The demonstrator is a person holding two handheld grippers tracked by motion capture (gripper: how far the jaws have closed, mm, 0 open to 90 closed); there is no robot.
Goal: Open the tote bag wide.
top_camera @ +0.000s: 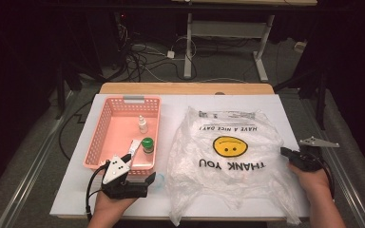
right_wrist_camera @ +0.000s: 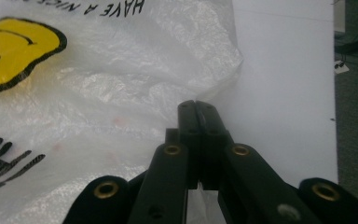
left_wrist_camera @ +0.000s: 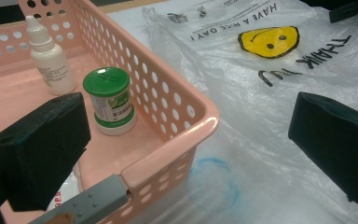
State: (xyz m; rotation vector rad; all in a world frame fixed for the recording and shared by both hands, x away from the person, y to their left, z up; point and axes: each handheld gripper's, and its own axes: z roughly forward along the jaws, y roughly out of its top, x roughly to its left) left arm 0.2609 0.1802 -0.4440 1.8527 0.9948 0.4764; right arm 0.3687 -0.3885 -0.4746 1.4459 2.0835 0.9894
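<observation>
Fingers of the right gripper (right_wrist_camera: 196,109) are pinched on the crinkled plastic bag's (top_camera: 228,156) edge; left gripper (left_wrist_camera: 186,140) fingers stand apart by the basket (left_wrist_camera: 186,122).

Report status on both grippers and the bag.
Right gripper shut on plastic bag edge. Left gripper open, straddling pink basket corner, holding nothing. Bag flat on table; nothing in the way.

L gripper (left_wrist_camera: 186,154) jaws wide apart, straddling pink basket (left_wrist_camera: 177,140) corner, w/ plastic bag (left_wrist_camera: 242,107) beside
</observation>
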